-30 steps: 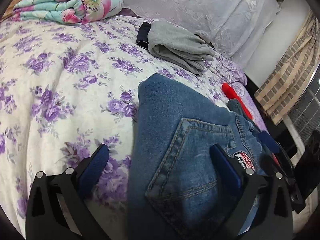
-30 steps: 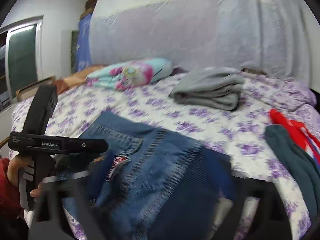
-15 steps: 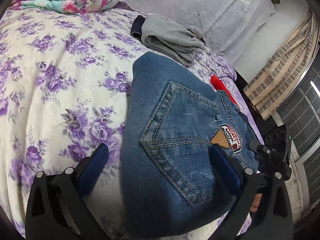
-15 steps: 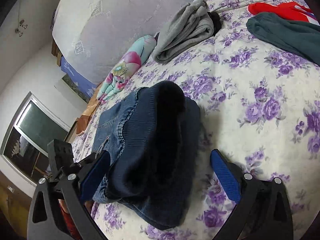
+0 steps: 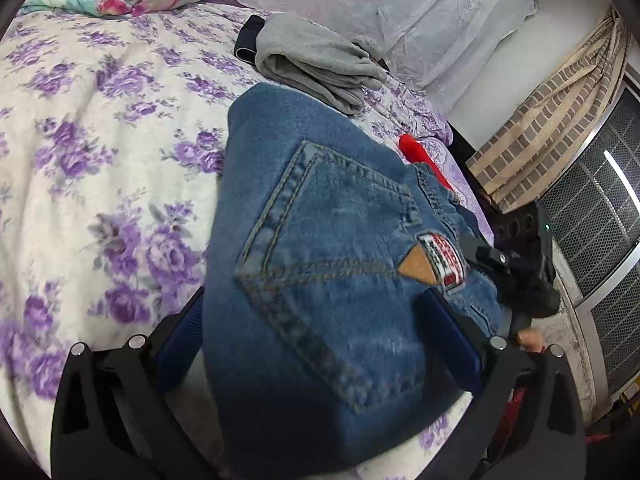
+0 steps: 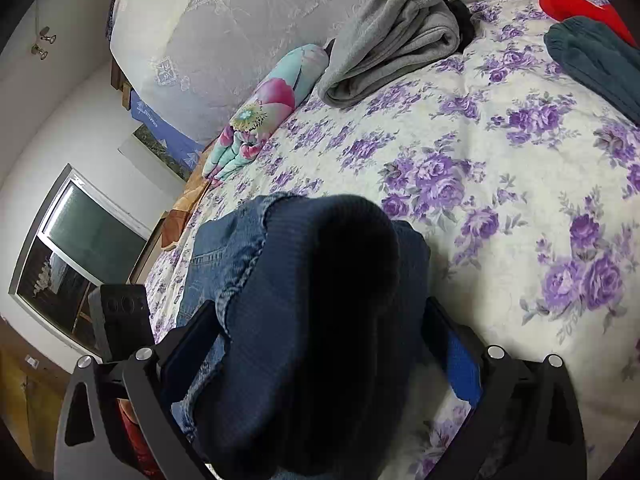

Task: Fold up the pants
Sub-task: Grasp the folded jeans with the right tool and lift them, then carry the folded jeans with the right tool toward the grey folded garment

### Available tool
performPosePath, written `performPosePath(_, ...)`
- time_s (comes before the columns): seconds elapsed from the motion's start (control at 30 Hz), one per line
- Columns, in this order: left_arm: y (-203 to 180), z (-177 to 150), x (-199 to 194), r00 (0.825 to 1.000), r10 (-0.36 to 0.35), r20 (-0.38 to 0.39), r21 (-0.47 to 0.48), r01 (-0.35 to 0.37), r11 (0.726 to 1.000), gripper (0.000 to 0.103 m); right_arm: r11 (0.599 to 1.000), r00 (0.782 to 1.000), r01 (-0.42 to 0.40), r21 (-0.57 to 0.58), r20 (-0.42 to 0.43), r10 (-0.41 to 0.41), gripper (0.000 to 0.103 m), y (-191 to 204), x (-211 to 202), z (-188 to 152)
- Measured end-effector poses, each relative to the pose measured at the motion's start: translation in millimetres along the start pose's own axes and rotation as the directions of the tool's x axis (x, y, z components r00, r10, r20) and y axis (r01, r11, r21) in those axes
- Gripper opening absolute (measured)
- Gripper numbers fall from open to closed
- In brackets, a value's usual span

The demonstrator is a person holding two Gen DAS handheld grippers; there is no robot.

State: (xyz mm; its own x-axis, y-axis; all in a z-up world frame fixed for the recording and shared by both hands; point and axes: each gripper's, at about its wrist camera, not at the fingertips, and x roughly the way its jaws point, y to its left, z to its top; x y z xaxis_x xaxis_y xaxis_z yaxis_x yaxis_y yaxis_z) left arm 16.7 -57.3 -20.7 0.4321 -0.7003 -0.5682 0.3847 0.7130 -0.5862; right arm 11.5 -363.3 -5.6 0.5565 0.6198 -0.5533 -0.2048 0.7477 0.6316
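Jeans on bed; both hand-held grippers wide apart, straddling denim.

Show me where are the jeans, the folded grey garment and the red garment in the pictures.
jeans (image 5: 320, 264): left wrist view, on the back pocket.
folded grey garment (image 6: 400, 52): right wrist view, on its top layer.
red garment (image 6: 576, 10): right wrist view, on its visible upper part.

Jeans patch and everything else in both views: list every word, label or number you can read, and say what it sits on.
Nothing reads clearly in either view.
Woven patch on the jeans, beside the back pocket: red, white and dark lettering, too blurred to read.
Tan triangular tag beside it: no text visible.
Blue cloth against the wall in the right wrist view: white marks, too small to read.
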Motion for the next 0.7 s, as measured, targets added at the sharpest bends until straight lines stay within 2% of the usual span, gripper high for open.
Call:
performPosePath(0.1, 0, 8, 8, 1.0, 0.0, 0.012, -0.014, 0.0, 1.0, 0.099, 0.999, 0.999, 0.037, -0.017, 0.014, -0.037, 0.099, 3, 0, -4)
performPosePath(0.23, 0, 6, 7, 1.0, -0.003, 0.021, -0.02, 0.003, 1.0, 0.099, 0.999, 0.999, 0.036, -0.021, 0.017, -0.036, 0.099, 2, 1, -3)
performPosePath(0.37, -2, 0, 1, 0.999, 0.032, 0.04, -0.021, -0.031, 0.999, 0.099, 1.0, 1.0, 0.02, -0.019, 0.015, -0.019, 0.1, 0, 2, -1)
performPosePath(0.53, 8, -4, -7, 0.997, -0.028, 0.071, -0.058, 0.032, 0.998, 0.099, 1.0, 1.0, 0.018, -0.02, 0.012, -0.017, 0.1, -1, 2, 0)
performPosePath(0.63, 10, -6, -12, 0.995, -0.055, 0.085, -0.068, 0.061, 0.996, 0.099, 1.0, 0.999, -0.021, -0.016, 0.025, 0.022, 0.1, -4, -1, -1)
performPosePath(0.7, 6, -8, -13, 0.996, -0.04, 0.083, -0.06, 0.045, 0.997, 0.099, 0.998, 0.998, -0.059, 0.001, 0.032, 0.059, 0.1, -8, -6, -1)
